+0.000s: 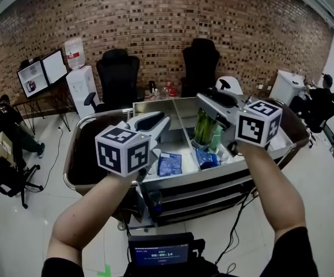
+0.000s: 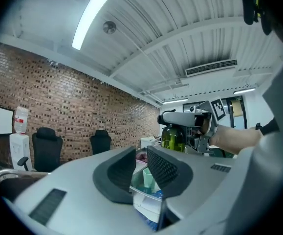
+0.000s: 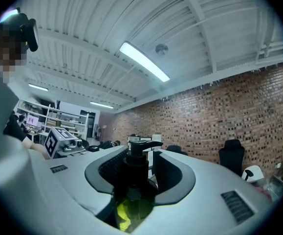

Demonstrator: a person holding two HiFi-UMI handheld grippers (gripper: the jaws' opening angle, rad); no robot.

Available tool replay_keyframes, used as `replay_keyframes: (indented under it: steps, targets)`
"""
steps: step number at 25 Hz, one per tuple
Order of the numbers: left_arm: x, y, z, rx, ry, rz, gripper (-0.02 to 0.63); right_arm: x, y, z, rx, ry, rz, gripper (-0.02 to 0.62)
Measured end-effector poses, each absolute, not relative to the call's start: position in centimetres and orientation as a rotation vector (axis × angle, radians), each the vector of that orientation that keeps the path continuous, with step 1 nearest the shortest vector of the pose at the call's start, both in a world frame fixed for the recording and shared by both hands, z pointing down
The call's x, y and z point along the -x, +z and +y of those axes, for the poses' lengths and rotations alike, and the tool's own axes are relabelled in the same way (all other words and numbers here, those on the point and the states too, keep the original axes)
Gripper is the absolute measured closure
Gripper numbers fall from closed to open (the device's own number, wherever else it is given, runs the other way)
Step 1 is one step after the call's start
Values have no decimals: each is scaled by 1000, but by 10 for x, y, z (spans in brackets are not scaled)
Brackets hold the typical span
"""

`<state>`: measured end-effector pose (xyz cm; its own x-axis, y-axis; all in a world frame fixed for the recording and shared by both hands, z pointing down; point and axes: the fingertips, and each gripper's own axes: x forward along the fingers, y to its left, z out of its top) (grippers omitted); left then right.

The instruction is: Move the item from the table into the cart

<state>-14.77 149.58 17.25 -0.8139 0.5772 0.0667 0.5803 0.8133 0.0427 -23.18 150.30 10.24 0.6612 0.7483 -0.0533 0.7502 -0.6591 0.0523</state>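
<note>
Right gripper [image 1: 217,115] fingers are clamping the green pump bottle [image 1: 203,127] above the cart [image 1: 224,180]; release is pending. Left gripper [image 1: 154,124] fingers are narrowly parted, holding nothing.

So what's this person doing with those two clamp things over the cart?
A person holds a gripper in each hand above a cart. The right gripper is clamped on a green pump bottle, held upright over the cart's right side and not yet set down. The left gripper is empty, with its jaws apart. A blue packet lies in the cart.
</note>
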Motion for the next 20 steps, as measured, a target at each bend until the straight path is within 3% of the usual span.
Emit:
replay_keyframes:
  steps: [8,20]
  targets:
    - [133,111,1685,913,-53,-2919,523,234,38,1709,-2772,-12,1366,457]
    - [158,149,1830,1136,-124,-2837,523,279,64,1857,-2761,-16,1400,457]
